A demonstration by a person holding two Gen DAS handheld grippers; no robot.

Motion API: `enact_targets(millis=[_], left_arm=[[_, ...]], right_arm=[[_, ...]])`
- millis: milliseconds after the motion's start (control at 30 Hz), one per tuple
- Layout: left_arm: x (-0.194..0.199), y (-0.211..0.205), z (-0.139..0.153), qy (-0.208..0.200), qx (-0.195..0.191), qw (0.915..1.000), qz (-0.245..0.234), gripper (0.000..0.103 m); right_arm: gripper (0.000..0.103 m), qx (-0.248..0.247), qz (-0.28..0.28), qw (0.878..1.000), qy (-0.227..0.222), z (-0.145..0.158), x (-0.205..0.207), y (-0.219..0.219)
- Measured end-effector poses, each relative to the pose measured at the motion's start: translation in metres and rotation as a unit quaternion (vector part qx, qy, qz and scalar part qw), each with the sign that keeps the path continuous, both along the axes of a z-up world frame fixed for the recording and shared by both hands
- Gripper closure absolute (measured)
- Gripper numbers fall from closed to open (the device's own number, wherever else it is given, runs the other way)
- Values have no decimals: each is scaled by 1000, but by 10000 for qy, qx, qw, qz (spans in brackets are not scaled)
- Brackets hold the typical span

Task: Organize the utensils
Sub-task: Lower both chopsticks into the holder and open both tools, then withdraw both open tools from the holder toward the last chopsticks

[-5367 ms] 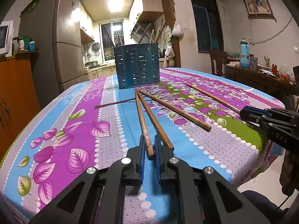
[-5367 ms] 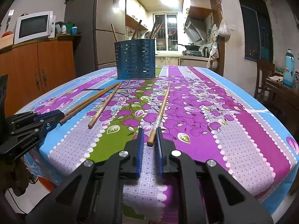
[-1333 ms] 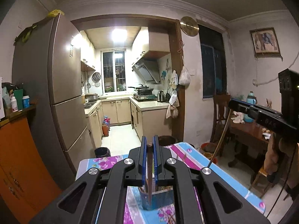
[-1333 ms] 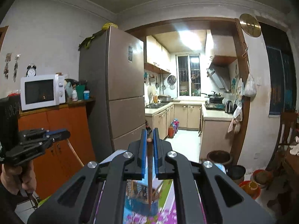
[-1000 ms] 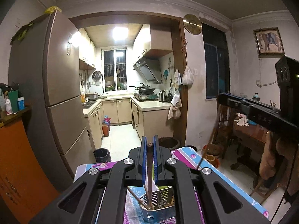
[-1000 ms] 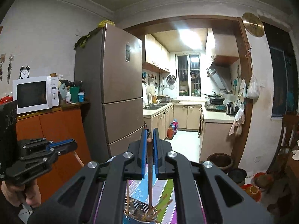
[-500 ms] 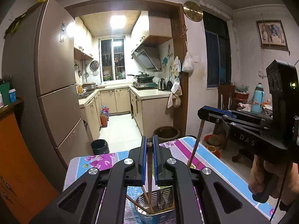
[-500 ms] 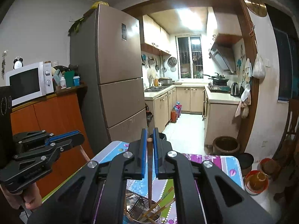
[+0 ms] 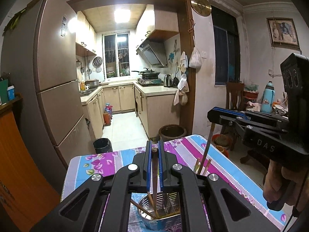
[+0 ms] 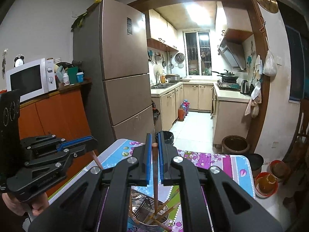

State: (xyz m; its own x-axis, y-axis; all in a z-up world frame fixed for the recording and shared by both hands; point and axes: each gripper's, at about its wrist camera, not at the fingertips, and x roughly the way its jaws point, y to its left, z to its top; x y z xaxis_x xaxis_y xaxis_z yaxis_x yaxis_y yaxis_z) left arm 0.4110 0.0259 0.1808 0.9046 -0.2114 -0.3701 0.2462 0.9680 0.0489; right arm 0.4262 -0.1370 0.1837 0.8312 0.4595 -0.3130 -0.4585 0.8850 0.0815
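My left gripper (image 9: 154, 150) is shut on a brown wooden chopstick (image 9: 154, 176) that hangs upright, its lower end inside the metal utensil holder (image 9: 160, 220) below, among other chopsticks. My right gripper (image 10: 154, 145) is shut on a second chopstick (image 10: 155, 177), also upright, its lower end inside the same holder (image 10: 148, 220). The right gripper also shows in the left wrist view (image 9: 214, 114), its chopstick (image 9: 207, 148) slanting down. The left gripper shows in the right wrist view (image 10: 92, 142) at the left.
The holder stands on a table with a purple and blue flowered cloth (image 9: 193, 145). Beyond the table's far edge are a fridge (image 10: 123, 73), an orange cabinet (image 10: 54, 116) with a microwave (image 10: 29, 79), and the kitchen floor. A chair (image 9: 234, 96) stands at the right.
Both grippers have moved lower over the holder, and both chopsticks have gone a little deeper into it. The right gripper has come closer to the left one.
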Motion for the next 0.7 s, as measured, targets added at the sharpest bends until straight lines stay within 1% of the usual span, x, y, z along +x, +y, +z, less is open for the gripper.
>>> enact_targets(millis=[200,233,267,300,333,400,467,600,700], left_arm=[[12,-1,-4,107,13,9999,54,95],[14,1,-3,118,-34,9999,84,89],[14,5,-3,114,-73,9998,108,75],[14,7,-2,93,-110,9998,138,68],[14,8,-3,70,-118,9998,166,63],[15,13,-1,51,-142,9996,244,61],[15,16,0,14,-186,9993,325,53],[11,23,1,-45,-237,9990,389,48],[0,26,4,-142,-193,9989,412,43]], right_arm=[[97,8,-21,9997,241,-6,12,2],[95,15,-38,9997,253,-6,13,1],[84,43,-54,9996,262,-6,13,-1],[75,96,-73,9996,245,-5,13,-4],[62,133,-101,9997,201,-4,11,-7],[61,158,-196,9996,119,0,9,-12],[60,229,-294,9993,13,6,6,-20],[58,280,-384,9987,-168,15,-3,-31],[52,255,-434,9982,-325,19,-19,-42]])
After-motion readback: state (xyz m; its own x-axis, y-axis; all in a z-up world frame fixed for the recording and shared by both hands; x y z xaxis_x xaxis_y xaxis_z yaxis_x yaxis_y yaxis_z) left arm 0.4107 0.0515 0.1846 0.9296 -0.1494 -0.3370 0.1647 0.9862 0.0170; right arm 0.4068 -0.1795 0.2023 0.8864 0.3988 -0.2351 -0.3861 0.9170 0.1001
